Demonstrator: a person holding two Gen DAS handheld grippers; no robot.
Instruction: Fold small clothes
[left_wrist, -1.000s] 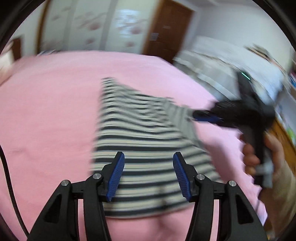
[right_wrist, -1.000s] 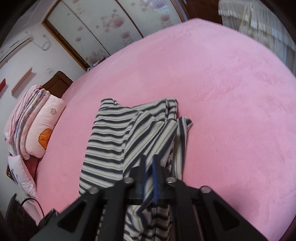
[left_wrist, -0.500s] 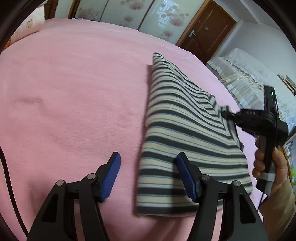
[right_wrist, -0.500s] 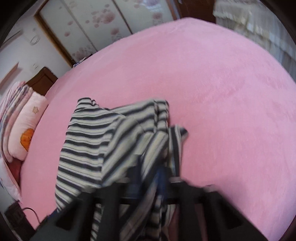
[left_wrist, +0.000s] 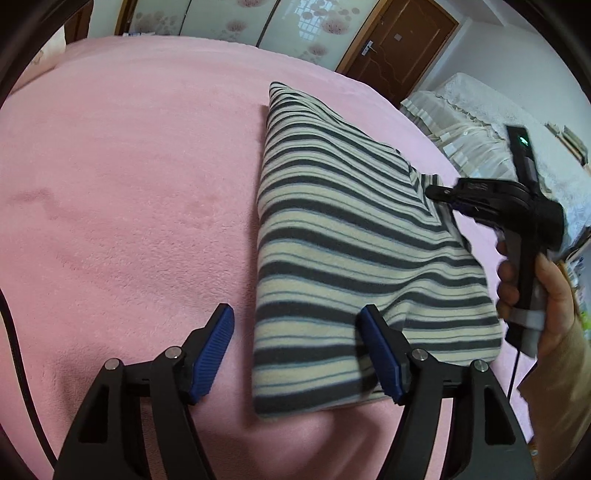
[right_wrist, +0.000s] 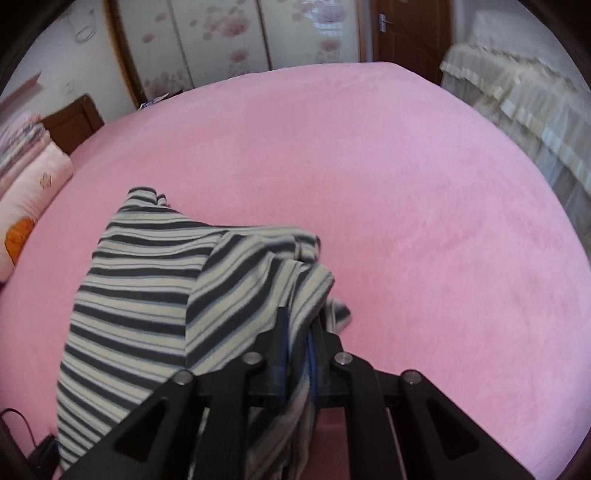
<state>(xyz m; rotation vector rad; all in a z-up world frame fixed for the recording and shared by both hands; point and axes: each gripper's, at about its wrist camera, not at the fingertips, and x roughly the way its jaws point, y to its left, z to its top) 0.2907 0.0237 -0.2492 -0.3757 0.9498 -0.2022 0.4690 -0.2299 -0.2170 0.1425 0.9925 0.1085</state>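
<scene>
A striped cream-and-dark-grey garment (left_wrist: 351, 236) lies on the pink bed (left_wrist: 129, 184). It also shows in the right wrist view (right_wrist: 155, 280), partly folded over itself. My left gripper (left_wrist: 299, 347) is open and empty, low over the garment's near left corner. My right gripper (right_wrist: 299, 332) is shut on a fold of the garment's right edge and holds it raised; it also shows in the left wrist view (left_wrist: 439, 194), held by a hand at the right.
The pink bed (right_wrist: 406, 184) stretches wide around the garment. Pillows (right_wrist: 26, 192) are stacked at its left end. A lace-covered piece of furniture (right_wrist: 524, 107) stands to the right. A brown door (left_wrist: 399, 44) and sliding wardrobe doors (right_wrist: 221, 40) are behind.
The left gripper has swung left, from centred over the garment's near edge to its near left corner. The right gripper stays shut on the fabric, which has shifted and bunched in its view.
</scene>
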